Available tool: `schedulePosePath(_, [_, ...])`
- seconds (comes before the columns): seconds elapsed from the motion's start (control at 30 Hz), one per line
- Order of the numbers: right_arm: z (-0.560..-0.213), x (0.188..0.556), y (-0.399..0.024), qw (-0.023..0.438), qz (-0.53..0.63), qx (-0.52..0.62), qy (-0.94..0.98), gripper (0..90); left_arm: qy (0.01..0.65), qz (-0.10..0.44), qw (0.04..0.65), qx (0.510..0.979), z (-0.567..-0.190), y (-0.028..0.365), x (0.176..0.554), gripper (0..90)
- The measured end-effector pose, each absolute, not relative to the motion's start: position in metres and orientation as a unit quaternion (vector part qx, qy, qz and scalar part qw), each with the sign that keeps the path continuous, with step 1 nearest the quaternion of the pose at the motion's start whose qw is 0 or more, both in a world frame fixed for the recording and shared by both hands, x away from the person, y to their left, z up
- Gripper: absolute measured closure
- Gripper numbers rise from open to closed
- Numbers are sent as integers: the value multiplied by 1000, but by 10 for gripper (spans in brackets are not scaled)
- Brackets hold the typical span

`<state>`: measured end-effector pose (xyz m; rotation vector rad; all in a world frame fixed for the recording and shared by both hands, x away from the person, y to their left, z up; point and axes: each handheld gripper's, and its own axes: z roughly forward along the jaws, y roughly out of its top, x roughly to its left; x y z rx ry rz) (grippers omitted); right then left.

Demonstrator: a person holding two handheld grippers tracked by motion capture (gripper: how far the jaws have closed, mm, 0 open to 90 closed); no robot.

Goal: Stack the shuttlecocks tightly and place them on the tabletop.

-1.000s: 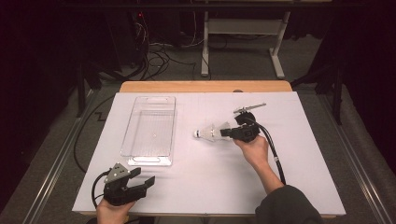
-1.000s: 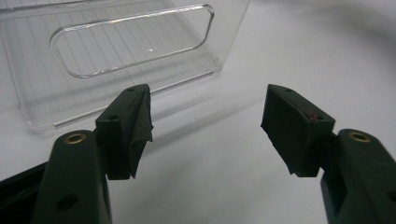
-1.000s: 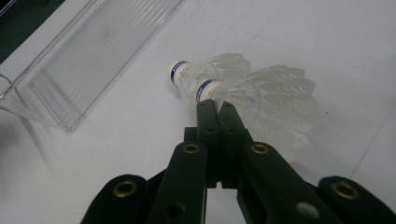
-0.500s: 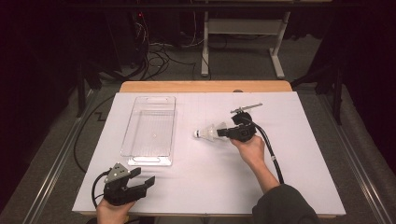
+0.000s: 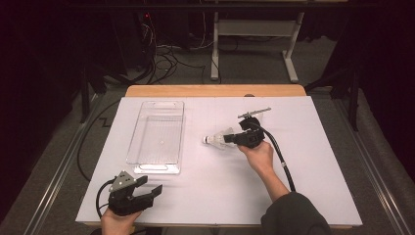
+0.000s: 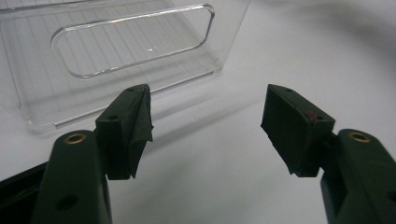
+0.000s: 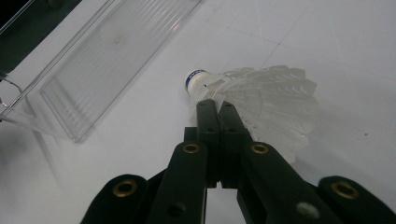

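Note:
A white feathered shuttlecock (image 5: 215, 140) (image 7: 266, 100) with a blue-banded cork tip lies at mid-table, cork pointing left. My right gripper (image 5: 229, 138) (image 7: 216, 106) comes at it from the right. Its jaws are pressed together on the edge of the feather skirt just behind the cork. My left gripper (image 5: 149, 184) (image 6: 205, 126) rests near the table's front left corner, open, with nothing between its jaws. A clear plastic bin (image 5: 159, 104) (image 6: 135, 46) (image 7: 93, 60) lies empty at the left, just beyond the left gripper and to the left of the shuttlecock.
A white sheet (image 5: 293, 161) covers the wooden table (image 5: 215, 90). The right gripper's black cable (image 5: 279, 156) trails back along the person's forearm. Beyond the table's far edge are a dark floor, loose cables and a white stand frame (image 5: 254, 29).

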<state>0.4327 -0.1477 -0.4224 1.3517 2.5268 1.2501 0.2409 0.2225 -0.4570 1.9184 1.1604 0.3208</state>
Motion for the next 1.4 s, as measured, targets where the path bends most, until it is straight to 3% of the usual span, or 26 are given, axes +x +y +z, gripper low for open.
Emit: schedulePosePath(1.4, [-433, 442, -141, 16, 392, 445, 805, 885, 461, 128, 423, 770, -457, 222, 241, 343])
